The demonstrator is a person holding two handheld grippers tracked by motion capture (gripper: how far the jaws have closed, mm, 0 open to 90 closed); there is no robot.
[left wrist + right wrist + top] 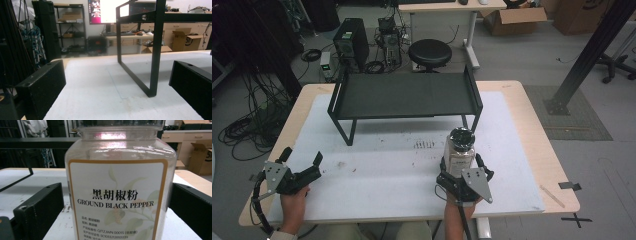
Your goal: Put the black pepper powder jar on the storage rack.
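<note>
A clear jar of ground black pepper [459,149] with a dark lid stands upright on the white mat at the front right. My right gripper [461,164] is open, one jaw on each side of the jar's lower part. In the right gripper view the jar [117,170] stands between the jaws, with a thin gap showing at the left jaw. My left gripper [303,156] is open at the front left with nothing between its fingers. From the left gripper view it [117,75] faces the leg of the black rack [155,50].
A low black metal rack [404,95] stands across the back of the white mat [387,170], its shelf bare. The wooden table's edge [557,165] runs right of the mat. Behind the table are a stool [430,52], computer cases and cables.
</note>
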